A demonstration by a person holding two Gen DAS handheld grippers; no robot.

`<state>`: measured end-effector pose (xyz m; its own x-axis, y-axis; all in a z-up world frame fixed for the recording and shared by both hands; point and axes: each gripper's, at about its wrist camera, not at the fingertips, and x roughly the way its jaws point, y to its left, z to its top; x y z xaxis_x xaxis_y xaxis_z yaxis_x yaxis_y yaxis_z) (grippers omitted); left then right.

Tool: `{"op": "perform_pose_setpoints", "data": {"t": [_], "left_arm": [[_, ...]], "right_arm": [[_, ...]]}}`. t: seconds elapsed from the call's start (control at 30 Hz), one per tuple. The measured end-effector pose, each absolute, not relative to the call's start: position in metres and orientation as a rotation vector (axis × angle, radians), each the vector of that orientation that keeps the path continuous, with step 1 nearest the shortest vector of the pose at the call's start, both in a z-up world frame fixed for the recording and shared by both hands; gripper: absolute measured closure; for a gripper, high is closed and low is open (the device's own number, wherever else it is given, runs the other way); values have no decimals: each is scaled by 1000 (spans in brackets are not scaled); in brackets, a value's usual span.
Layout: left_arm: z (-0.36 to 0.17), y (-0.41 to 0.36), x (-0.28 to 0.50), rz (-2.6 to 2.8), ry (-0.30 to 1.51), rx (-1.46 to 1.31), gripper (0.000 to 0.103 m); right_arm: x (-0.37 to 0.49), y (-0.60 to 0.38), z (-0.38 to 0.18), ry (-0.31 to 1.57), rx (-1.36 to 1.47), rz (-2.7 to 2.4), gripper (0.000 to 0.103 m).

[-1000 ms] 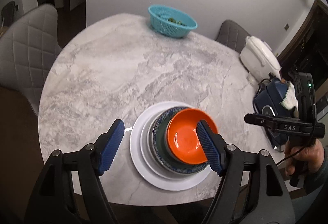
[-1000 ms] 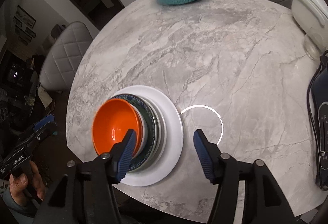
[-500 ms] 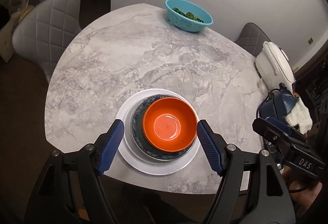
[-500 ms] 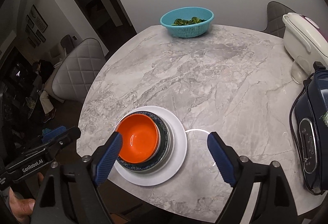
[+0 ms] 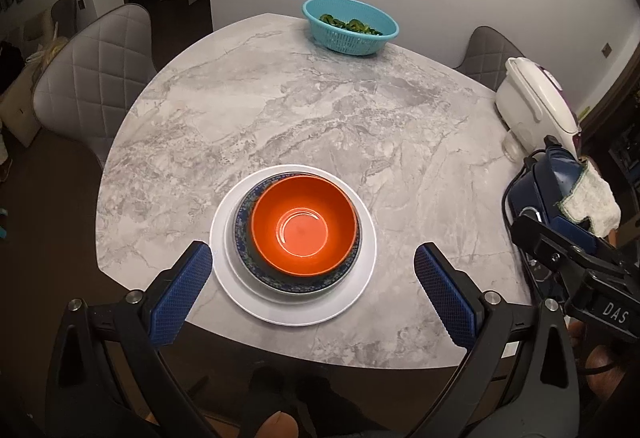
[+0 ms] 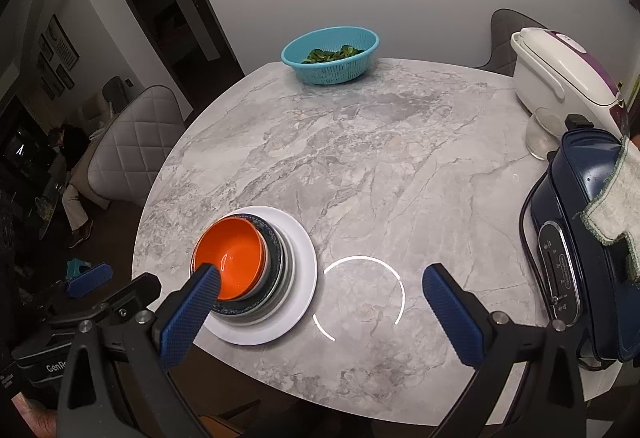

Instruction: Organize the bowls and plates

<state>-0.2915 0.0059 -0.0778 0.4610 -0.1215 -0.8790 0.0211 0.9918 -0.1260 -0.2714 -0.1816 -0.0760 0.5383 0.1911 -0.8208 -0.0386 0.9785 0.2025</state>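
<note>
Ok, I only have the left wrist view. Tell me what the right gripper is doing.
Observer: The right gripper hangs over the near table edge, jaws wide open, holding nothing.
Operator: Report anything on the table beside the stack.
Observer: Only a reflected light ring on the table, just right of the white plate.
Operator: Check the room past the chair.
Observer: A person sits beyond the grey chair.
</note>
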Motion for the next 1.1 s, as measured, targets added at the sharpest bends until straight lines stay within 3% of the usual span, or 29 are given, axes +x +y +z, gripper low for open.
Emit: {"op": "perform_pose_setpoints", "data": {"t": [0.3, 0.43, 0.57, 0.67, 1.1], "left_arm": [[-71, 32, -274, 31, 1071, -50, 1], [-70, 29, -265, 187, 1050, 133, 1], [-55, 47, -272, -40, 940, -123, 1], [-46, 48, -283, -90, 815, -167, 0], [-80, 20, -281, -54, 1047, -111, 2]], "right_arm": [[-272, -163, -68, 977, 145, 113, 0], [-273, -158, -67, 976, 142, 106, 0], [-273, -156, -66, 970, 149, 110, 0], [-274, -157, -64, 957, 155, 103, 0], [-272, -160, -64, 968, 122, 67, 0]]}}
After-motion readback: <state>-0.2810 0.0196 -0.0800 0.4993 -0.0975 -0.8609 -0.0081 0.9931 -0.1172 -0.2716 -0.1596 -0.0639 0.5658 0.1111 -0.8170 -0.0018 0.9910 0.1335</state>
